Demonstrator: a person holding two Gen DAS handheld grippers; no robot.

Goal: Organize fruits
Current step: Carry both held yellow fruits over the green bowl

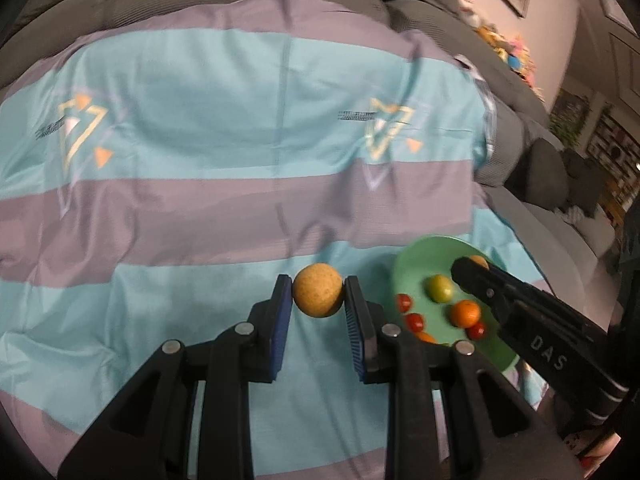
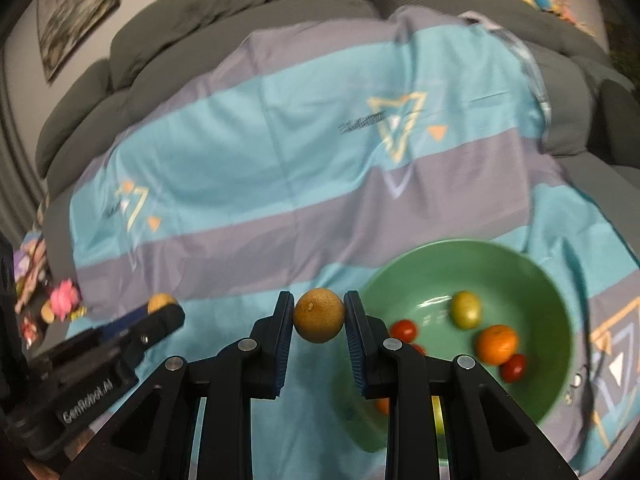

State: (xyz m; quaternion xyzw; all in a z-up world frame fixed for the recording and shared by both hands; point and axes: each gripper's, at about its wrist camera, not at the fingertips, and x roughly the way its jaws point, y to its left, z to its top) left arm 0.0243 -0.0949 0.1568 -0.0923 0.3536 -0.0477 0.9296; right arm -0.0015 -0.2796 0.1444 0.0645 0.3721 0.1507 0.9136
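Striped sheet [image 2: 320, 140] on sofa; both claws, left claw [image 1: 318, 294] & right claw [image 2: 319, 314], each grasping a brown fruit [image 1: 318, 295] — imo lower slow into green bowl [image 2: 536, 276] b4 releasing.

"DAS" stands on the right tool [image 1: 472, 266] body; "GenRobot.AI" (slightly blurred) on the left tool [image 2: 162, 312] body.

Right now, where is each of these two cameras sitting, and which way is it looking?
Left wrist view: on the left gripper, looking down along its fingers at a brown fruit it holds above the striped sheet.
Right wrist view: on the right gripper, holding another brown fruit.
Shared: the green bowl, the grey sofa, and each other's gripper.
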